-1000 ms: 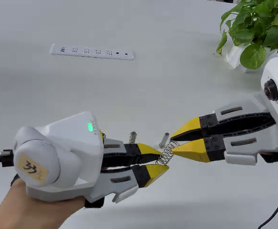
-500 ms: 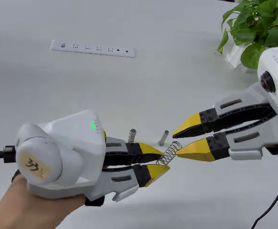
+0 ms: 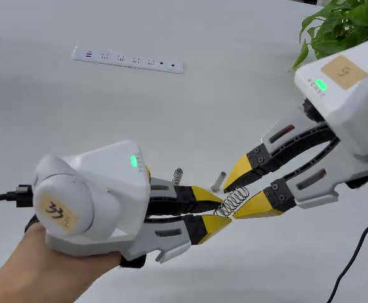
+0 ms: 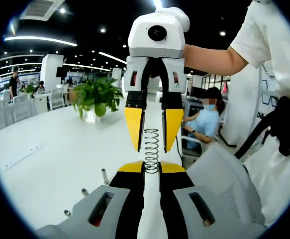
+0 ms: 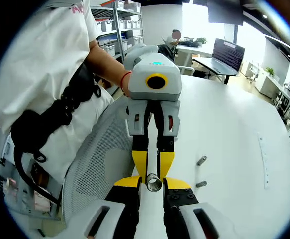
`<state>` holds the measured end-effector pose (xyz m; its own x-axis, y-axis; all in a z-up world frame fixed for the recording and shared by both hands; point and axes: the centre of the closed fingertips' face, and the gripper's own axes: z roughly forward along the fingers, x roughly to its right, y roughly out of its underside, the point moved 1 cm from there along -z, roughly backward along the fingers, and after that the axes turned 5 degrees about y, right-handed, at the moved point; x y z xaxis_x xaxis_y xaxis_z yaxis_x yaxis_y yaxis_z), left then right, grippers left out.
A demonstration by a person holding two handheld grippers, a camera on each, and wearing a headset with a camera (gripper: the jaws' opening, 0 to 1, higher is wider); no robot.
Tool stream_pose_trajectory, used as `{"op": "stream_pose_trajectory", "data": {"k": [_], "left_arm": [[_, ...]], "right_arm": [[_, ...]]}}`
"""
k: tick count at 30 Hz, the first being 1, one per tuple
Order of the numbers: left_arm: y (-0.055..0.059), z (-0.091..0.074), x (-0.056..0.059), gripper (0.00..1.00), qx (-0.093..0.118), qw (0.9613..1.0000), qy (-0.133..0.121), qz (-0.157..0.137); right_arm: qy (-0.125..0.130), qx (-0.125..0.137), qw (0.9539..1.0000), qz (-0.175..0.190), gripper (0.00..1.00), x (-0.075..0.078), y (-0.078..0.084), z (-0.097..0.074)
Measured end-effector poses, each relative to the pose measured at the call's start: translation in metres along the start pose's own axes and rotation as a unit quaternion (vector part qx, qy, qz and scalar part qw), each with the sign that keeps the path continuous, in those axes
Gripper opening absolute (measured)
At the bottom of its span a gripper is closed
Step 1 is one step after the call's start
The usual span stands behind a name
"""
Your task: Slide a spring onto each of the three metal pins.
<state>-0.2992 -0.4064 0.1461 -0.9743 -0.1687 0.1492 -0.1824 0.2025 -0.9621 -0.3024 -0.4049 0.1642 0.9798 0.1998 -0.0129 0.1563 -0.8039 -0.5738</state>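
White matt table (image 3: 76,126) carries a flat white power strip (image 3: 127,60) and, toward its far edge, a leafy potted plant (image 3: 344,25). Compared with 1 s ago, the right gripper (image 3: 230,202) has parted its jaws, which were then pinched together on the spring (image 3: 234,200), and its body is tipped more steeply, so the jaws slope down toward the left gripper (image 3: 225,208). The spring, a thin bright wire coil, stays in the air between the 2 sets of yellow wedge-shaped tips, above the table. In the left gripper view its lower end sits clenched between that gripper's own tips, while the right gripper's tips flank its upper end with a gap on each side; whether they brush the wire cannot be told. Both grippers have smooth white plastic shells, black ribbed jaws and a green light.

On the table, just beyond the tips and near the edge on the person's side, stand short grey metal pins (image 3: 218,182). A 2nd pin (image 3: 177,175) appears already sleeved by a coil. The left gripper view shows 3 such pins in a row.
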Motion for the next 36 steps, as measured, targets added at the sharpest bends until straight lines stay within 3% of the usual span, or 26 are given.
{"op": "stream_pose_trajectory", "data": {"k": [10,17,36], "left_arm": [[0.001,-0.001,-0.001,0.07,0.005,1.0000,0.000,-0.002],[0.001,-0.003,-0.003,0.07,0.007,1.0000,0.000,-0.004],[0.004,-0.003,-0.005,0.07,0.008,1.0000,0.000,-0.003]], "right_arm": [[-0.028,-0.045,0.9978,-0.040,0.09,0.002,0.004,0.007],[-0.036,-0.063,0.9960,-0.052,0.08,0.002,0.003,0.010],[-0.040,-0.076,0.9948,-0.056,0.07,0.004,0.003,0.013]]}}
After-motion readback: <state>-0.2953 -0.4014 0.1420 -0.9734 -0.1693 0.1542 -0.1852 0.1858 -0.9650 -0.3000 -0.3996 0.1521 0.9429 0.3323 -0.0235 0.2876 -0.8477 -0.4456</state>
